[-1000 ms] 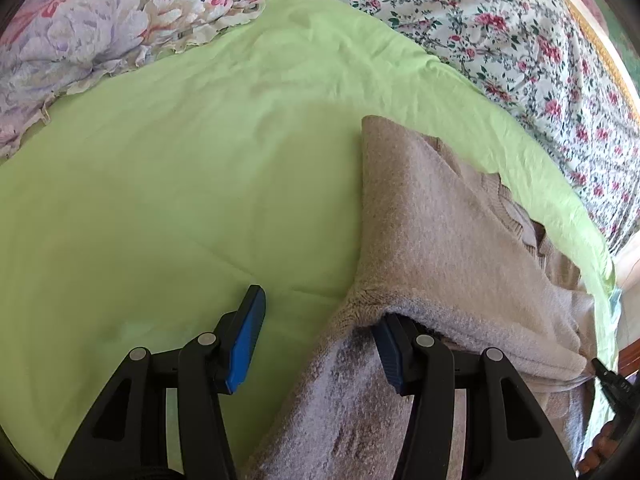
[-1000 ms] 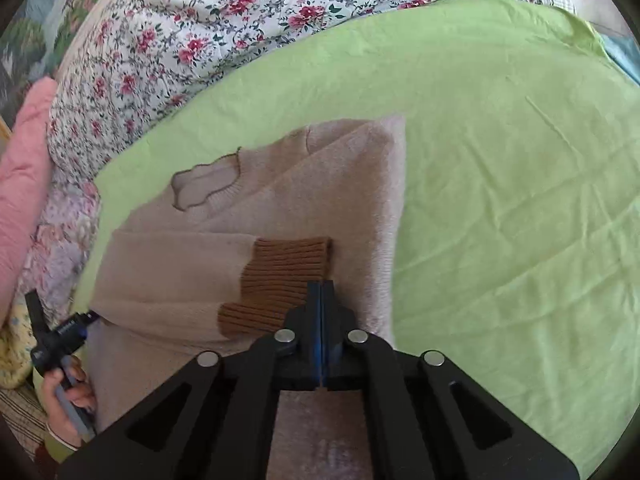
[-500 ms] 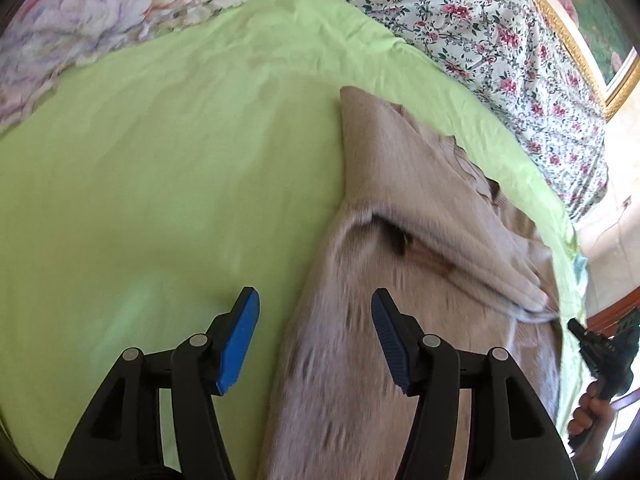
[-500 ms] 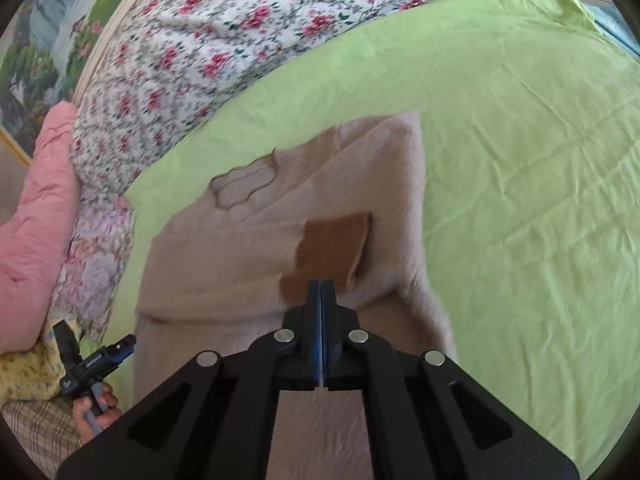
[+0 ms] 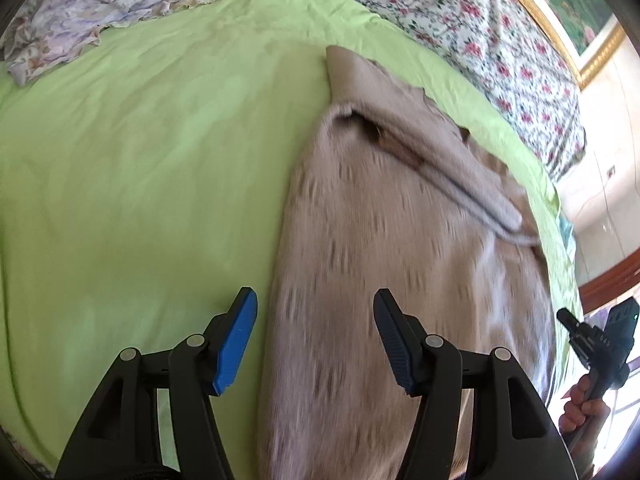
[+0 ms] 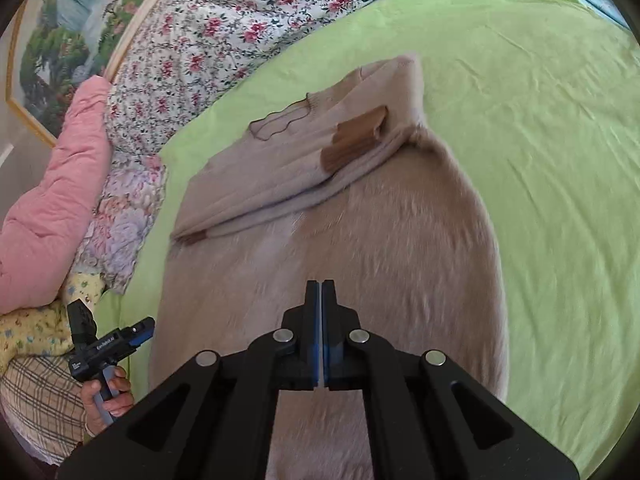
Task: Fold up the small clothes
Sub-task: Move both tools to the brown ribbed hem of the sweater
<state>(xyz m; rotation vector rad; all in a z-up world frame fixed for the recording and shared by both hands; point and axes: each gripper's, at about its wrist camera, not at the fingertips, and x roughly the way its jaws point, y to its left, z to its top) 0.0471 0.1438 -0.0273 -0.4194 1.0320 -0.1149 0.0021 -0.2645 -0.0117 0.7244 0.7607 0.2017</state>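
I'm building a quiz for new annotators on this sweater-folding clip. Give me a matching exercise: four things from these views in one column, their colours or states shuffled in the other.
Things:
1. sleeve cuff
2. bed sheet
3. left gripper
4. right gripper

Colour or state:
A. jaws open
B. lime green
C. jaws shut, nothing between them
D. brown ribbed knit

Pairs: 1-D, 2-B, 3-A, 4-C
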